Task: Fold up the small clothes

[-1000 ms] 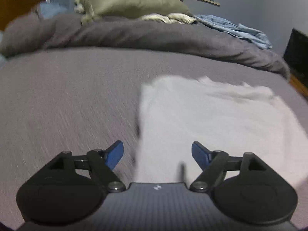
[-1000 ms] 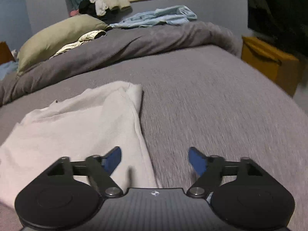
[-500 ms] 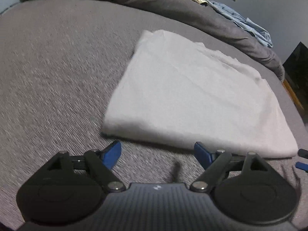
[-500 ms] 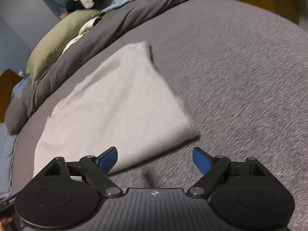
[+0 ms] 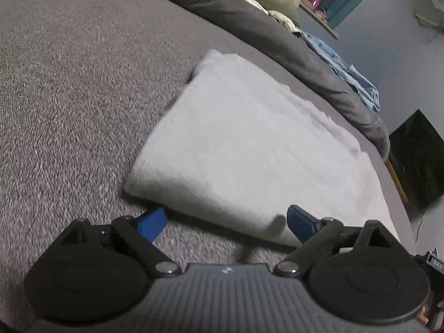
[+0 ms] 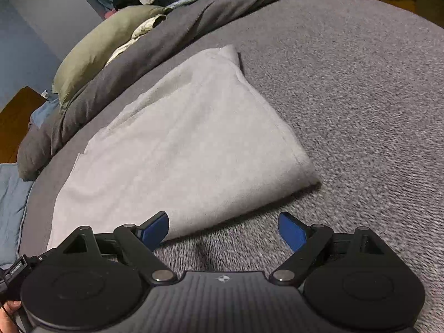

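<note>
Both claws stand wide with nothing held, and their jaws have just been opening further. The left claw (image 5: 226, 223) has the near edge of the white garment (image 5: 249, 144) lying across its gap, towards the cloth's left near corner; its blue pads (image 5: 152, 222) sit at that edge but do not press on it. The right claw (image 6: 223, 226) is placed the same way at the other end of that near edge, one pad just over the white garment (image 6: 180, 144) and the other over bare bed cover, with the cloth's right near corner a little way beyond its tips. I read this as lining up to take both near corners together, so the edge can be carried over for another fold.

The garment lies flat on the grey bed (image 5: 69, 97), well in from the edges I can see, already folded into a rough rectangle with stacked layers showing along its far side. That puts the folding partway along, to my eye.

Behind it the dark duvet (image 6: 166, 33) is bunched along the head of the bed, with an olive pillow (image 6: 91, 47) and a blue cloth (image 5: 352, 77) on it.

I cannot tell what kind of garment it is, nor how many layers sit at the near edge. The left claw's body hides the bed beneath it. Only fingertips of the person show, at the frame corners.
</note>
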